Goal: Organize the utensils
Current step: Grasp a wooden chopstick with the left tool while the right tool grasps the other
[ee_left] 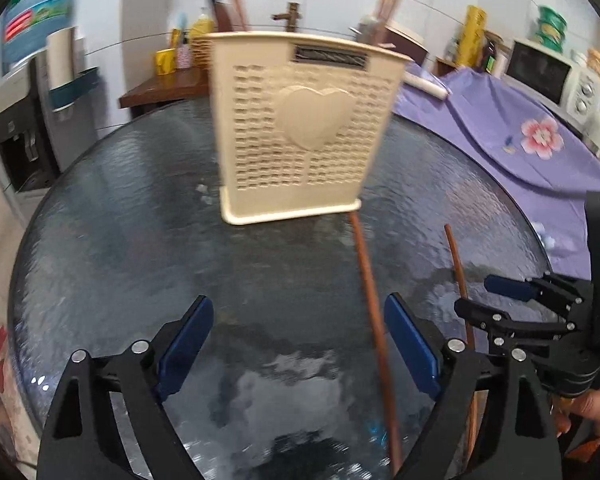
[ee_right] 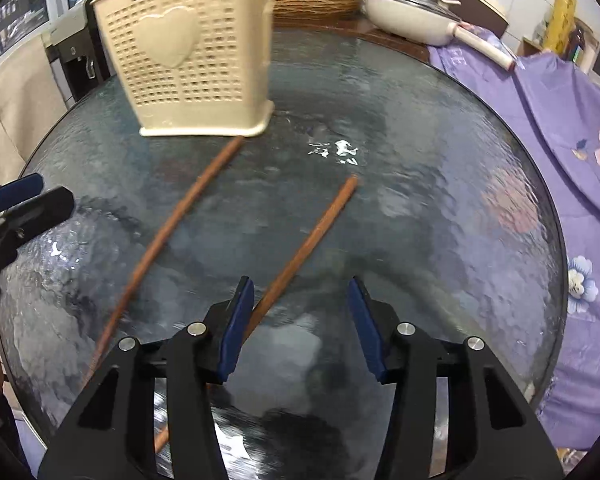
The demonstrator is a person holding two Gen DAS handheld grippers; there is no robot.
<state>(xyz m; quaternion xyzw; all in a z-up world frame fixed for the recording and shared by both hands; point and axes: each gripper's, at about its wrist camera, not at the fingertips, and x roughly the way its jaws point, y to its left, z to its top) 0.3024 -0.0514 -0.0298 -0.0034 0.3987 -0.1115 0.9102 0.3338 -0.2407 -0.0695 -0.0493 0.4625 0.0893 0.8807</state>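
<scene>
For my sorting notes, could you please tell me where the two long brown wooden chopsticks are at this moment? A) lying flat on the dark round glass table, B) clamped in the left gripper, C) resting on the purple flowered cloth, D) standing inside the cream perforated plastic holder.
A: both brown wooden chopsticks lie flat on the dark glass table, in front of the cream holder.

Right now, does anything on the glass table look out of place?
Yes. Two brown chopsticks lie loose and unaligned on the glass table, outside the cream utensil holder. One tip lies at its base.
</scene>
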